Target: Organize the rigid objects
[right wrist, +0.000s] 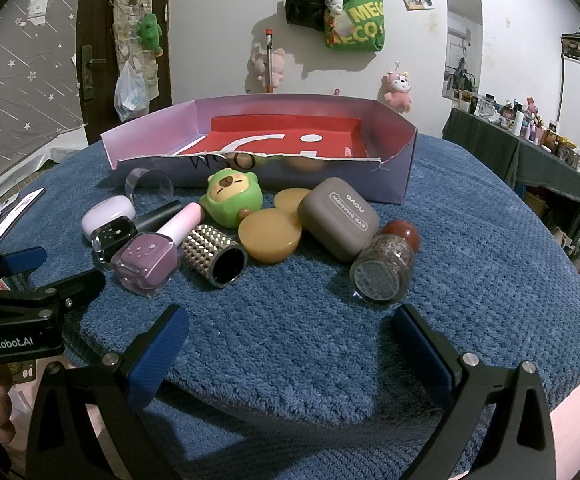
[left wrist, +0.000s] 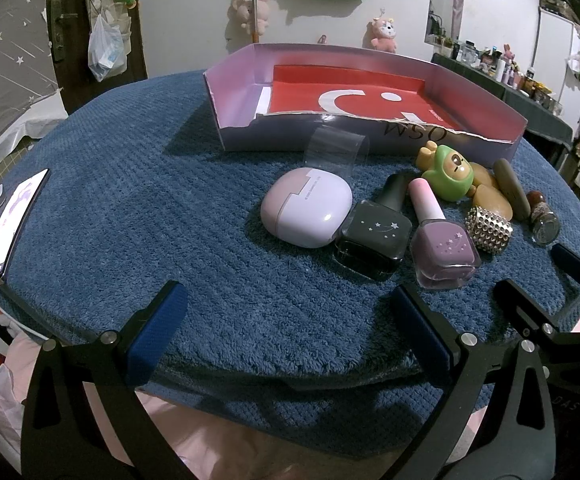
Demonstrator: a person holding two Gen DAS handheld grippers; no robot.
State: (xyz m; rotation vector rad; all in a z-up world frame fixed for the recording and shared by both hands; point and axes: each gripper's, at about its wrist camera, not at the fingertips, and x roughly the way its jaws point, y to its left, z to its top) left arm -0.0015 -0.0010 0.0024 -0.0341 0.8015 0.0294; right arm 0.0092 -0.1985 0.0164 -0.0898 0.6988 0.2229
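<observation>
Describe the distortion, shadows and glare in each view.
Left wrist: fisheye bends the blue mat's edge; black corners; sheen on the earbud case. Right wrist: same curvature; the box shades the mat in front of it; glare on the glitter jar's base.

Stock as I see it from the two wrist cameras:
- blue cover (right wrist: pixel 329 340): cloth, thick waffle-textured pile, matt, draped over the table's near edge
- tray box (right wrist: pixel 393 178): thin card, satin lilac walls, near wall torn ragged; red paper liner (right wrist: pixel 290 142) inside, matt
- earbud case (left wrist: pixel 305 212): smooth plastic, soft sheen
- black polish bottle (left wrist: pixel 371 240) and mauve polish bottle (left wrist: pixel 445 252): glossy glass, matt caps
- studded tube (right wrist: pixel 214 254): shiny metallic, bumpy
- green figure (right wrist: pixel 232 196): glossy moulded plastic
- amber discs (right wrist: pixel 268 240): smooth, waxy
- eyeshadow compact (right wrist: pixel 339 218): matt plastic
- glitter jar (right wrist: pixel 385 264): clear, glossy
- my finger pads (right wrist: pixel 158 356): blue, finely textured, on black matt arms
</observation>
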